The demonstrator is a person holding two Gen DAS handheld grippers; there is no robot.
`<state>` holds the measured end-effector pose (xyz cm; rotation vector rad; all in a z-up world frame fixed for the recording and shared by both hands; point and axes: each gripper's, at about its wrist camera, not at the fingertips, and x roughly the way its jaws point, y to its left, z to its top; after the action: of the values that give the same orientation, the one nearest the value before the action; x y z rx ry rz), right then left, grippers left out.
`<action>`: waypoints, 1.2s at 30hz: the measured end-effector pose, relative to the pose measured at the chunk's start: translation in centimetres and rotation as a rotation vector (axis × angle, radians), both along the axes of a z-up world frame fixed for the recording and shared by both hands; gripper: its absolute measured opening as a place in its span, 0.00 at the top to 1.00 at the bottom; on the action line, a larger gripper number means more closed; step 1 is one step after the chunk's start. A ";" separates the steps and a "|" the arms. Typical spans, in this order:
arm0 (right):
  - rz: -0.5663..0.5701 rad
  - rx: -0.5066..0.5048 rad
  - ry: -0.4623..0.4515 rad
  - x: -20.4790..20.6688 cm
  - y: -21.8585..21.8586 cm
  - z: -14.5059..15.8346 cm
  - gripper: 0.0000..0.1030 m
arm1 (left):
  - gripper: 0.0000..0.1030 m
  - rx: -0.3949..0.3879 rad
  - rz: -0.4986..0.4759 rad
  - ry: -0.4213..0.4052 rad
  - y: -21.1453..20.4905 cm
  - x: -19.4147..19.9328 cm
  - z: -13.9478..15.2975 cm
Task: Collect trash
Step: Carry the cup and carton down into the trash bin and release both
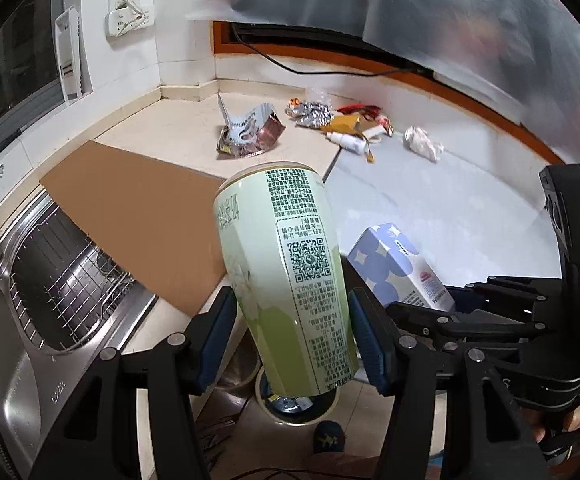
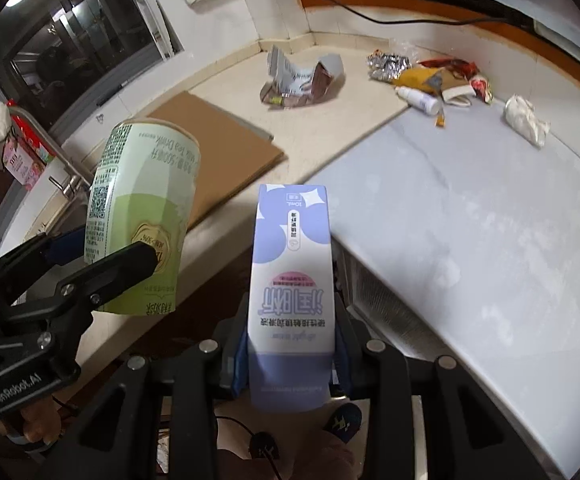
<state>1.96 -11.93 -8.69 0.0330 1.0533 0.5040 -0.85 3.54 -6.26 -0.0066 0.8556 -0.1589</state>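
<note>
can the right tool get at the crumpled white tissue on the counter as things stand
Probably not yet: the right tool is shut on the purple box. The path to the crumpled white tissue looks open across the grey countertop.

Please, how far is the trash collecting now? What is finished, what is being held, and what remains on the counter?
Done: cannot tell; a bin shows below, contents unclear. In hand: the left hand-held gripper grips a green can, the right hand-held gripper a purple box, both off the counter. Left: torn bag, foil wrappers, small white bottle, crumpled tissue.
</note>
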 end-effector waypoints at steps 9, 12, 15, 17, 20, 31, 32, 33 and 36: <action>-0.041 -0.035 0.058 -2.4 -0.1 -4.7 0.66 | 0.46 0.005 -0.020 0.049 -0.5 -1.7 -4.5; -0.071 -0.040 0.091 -2.8 -0.7 -6.9 0.67 | 0.46 -0.006 -0.034 0.069 -1.2 -2.0 -6.3; -0.094 -0.050 0.114 -3.2 -1.3 -9.2 0.66 | 0.46 -0.008 -0.049 0.096 -2.0 -2.1 -8.3; -0.096 -0.069 0.114 -3.6 -1.4 -10.5 0.66 | 0.46 -0.004 -0.063 0.120 -2.6 -2.1 -9.9; -0.097 -0.086 0.122 -4.0 -1.7 -12.7 0.66 | 0.46 0.015 -0.082 0.154 -3.5 -1.7 -12.7; -0.127 -0.084 0.207 -3.1 -1.9 -21.1 0.66 | 0.46 0.088 -0.107 0.235 -4.1 0.4 -22.3; -0.126 -0.084 0.214 -2.9 -1.8 -21.9 0.66 | 0.46 0.094 -0.111 0.247 -4.1 0.7 -23.5; -0.125 -0.083 0.221 -2.7 -1.8 -22.8 0.66 | 0.45 0.097 -0.114 0.259 -4.1 1.0 -24.4; -0.126 -0.082 0.247 -1.6 -1.6 -25.4 0.66 | 0.45 0.104 -0.119 0.290 -4.0 1.6 -26.9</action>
<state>0.37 -13.50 -34.10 0.0901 1.3039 0.3472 0.76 -0.50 -33.17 0.1210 1.1534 -0.2284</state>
